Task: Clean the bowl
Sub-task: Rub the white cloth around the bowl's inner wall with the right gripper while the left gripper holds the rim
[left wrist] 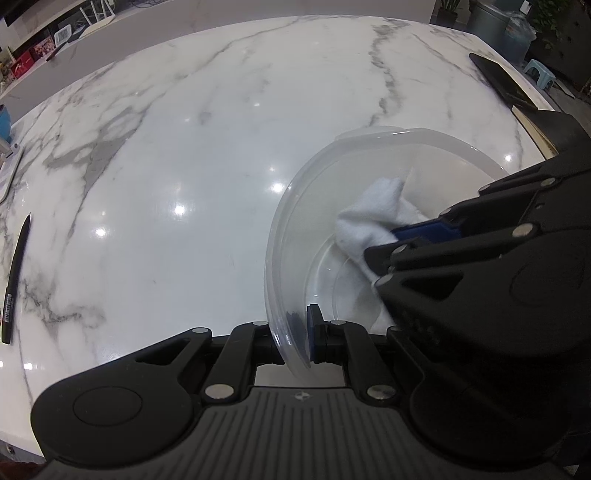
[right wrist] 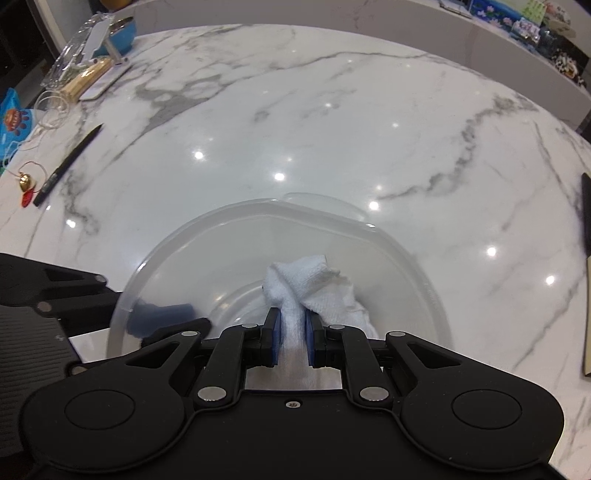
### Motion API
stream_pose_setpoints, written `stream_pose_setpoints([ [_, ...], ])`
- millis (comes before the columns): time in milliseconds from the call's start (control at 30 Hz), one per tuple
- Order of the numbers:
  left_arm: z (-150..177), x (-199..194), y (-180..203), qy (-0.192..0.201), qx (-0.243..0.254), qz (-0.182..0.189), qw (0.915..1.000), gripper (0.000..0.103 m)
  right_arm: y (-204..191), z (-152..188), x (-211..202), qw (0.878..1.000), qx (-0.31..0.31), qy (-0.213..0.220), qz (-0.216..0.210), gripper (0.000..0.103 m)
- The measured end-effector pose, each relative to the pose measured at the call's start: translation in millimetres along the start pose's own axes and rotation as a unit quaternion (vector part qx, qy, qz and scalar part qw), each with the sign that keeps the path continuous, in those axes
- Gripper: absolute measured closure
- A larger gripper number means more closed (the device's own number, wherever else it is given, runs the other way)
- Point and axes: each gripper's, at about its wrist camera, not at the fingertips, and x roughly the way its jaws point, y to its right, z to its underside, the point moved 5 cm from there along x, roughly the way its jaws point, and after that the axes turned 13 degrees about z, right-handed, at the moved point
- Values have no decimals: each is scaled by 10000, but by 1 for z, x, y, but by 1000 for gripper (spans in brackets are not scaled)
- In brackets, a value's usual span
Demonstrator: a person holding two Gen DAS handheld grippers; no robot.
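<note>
We see the bowl [right wrist: 229,258] as a clear, thin-walled plastic vessel with a broad rim and a round flat base, resting on the white grey-veined marble tabletop [right wrist: 332,129] near its front edge; a second clear rim shows just behind it, and we cannot tell whether that is a lid or another bowl. The left gripper [left wrist: 301,334] is clenched on the bowl's near-left wall, one blue pad inside and the other seen dimly through the plastic outside. The right gripper [right wrist: 293,332] is clamped on a white terry cloth [right wrist: 310,284], which is bunched inside the bowl and lies against its base and right wall. Beyond the bowl the tabletop is open and glossy, with ceiling lights reflected across it, up to the curved far edge. A black pen [right wrist: 68,164] lies well apart on the left, and a dark flat object [left wrist: 498,79] lies at the right edge. The left wrist view shows the right gripper entering the bowl from the right, the cloth trailing from its blue pads, and a small stool [left wrist: 539,72] on the floor past the far right corner. The right wrist view alone shows the far-left clutter: a blue packet [right wrist: 14,118], a clear tray [right wrist: 81,48], a blue dish [right wrist: 123,27] and a small red-and-gold charm [right wrist: 26,184].
</note>
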Motion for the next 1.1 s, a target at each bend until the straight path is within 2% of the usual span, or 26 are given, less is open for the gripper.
stream_pose_setpoints([
  [167, 0, 0, 0, -1, -11, -7, 10000, 95, -2, 0, -1, 9978, 254, -168, -587, 91],
  [300, 0, 0, 0, -5, -8, -5, 10000, 95, -2, -1, -3, 9964, 347, -205, -750, 91],
  [767, 1, 0, -6, -9, 14, 28, 10000, 95, 5, -1, -1, 9998, 169, -21, -95, 91],
  [967, 2, 0, -2, -11, 44, 5, 10000, 95, 15, -4, -2, 9995, 308, 75, -22, 91],
  [1100, 2, 0, -2, -10, 59, 13, 10000, 95, 16, -8, -3, 9986, 460, 198, -171, 91],
])
